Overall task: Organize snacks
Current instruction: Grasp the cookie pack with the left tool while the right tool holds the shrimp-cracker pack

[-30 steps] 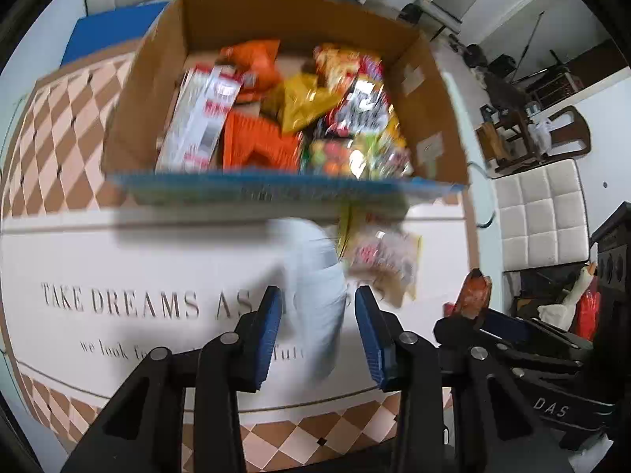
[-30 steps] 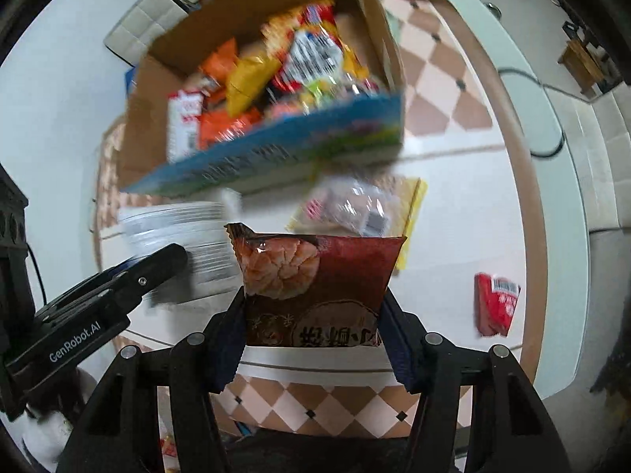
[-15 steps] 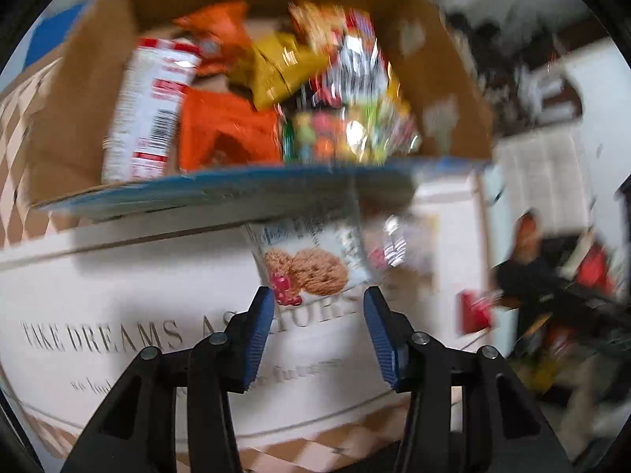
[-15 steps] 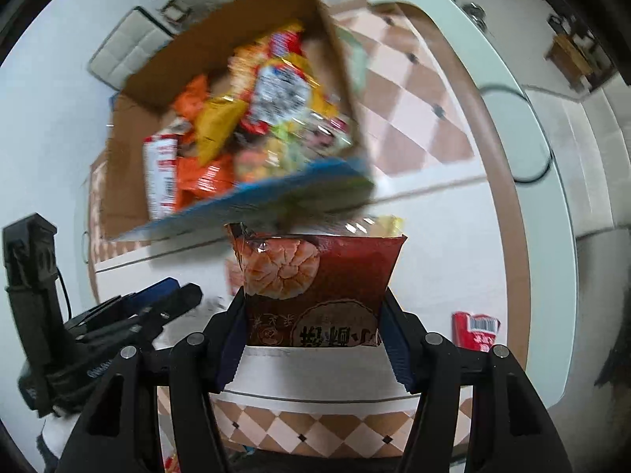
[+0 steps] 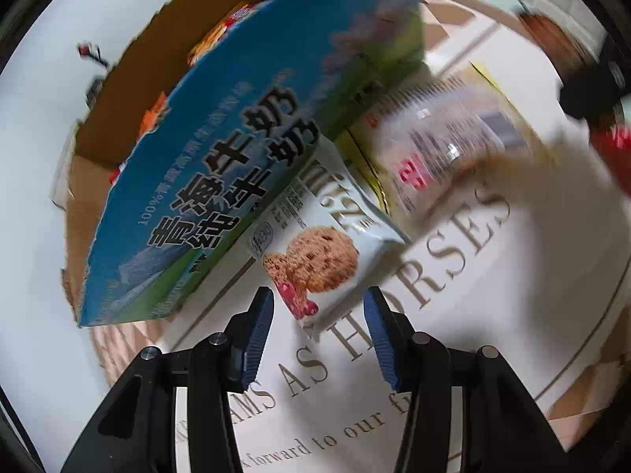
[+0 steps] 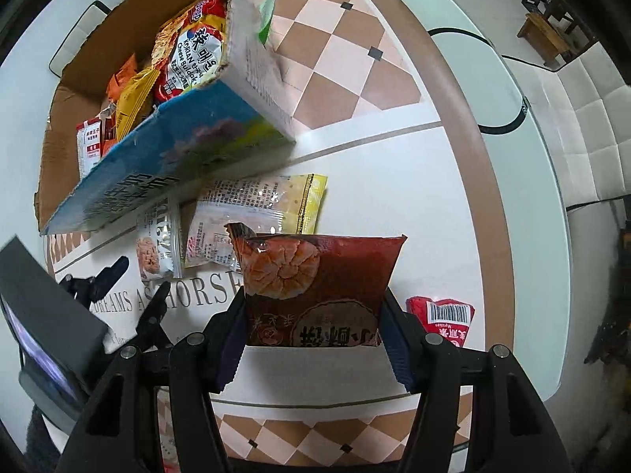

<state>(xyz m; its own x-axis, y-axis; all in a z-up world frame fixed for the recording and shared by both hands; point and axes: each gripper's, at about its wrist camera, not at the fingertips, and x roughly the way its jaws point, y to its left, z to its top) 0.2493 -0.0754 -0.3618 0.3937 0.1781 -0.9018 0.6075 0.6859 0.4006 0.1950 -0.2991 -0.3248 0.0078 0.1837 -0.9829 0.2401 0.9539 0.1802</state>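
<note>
Two grippers in play. Right gripper [image 6: 311, 349] was clamped on a dark red shrimp-cracker bag [image 6: 315, 291], held upright above the bench and not yet over the box. Left gripper [image 5: 317, 335] was open with nothing in it, jaws either side of the near end of a pale blue cookie packet [image 5: 315, 252] lying flat on the bench; no contact that I could tell.

Outward from there: the cookie packet's far end sat tucked against the blue printed front wall of the cardboard box [image 6: 165, 157]. Just beside it lay a clear packet with a yellow edge [image 6: 256, 216], also flat on the bench. A red packet with a barcode [image 6: 445, 315] lay apart, near the right bench edge.

Progress, my read: well along. Box already held a pile of snacks, including orange, yellow and Korean-noodle packs. Left to do: one bag in hand to drop in, three loose packets to collect.

Bench [image 6: 414, 197] was glossy white with grey lettering and a tan-and-pink checker border, rounded edge. Padded white chairs [image 6: 583, 118] stood to the right; left wrist view was motion-blurred at its edges.
</note>
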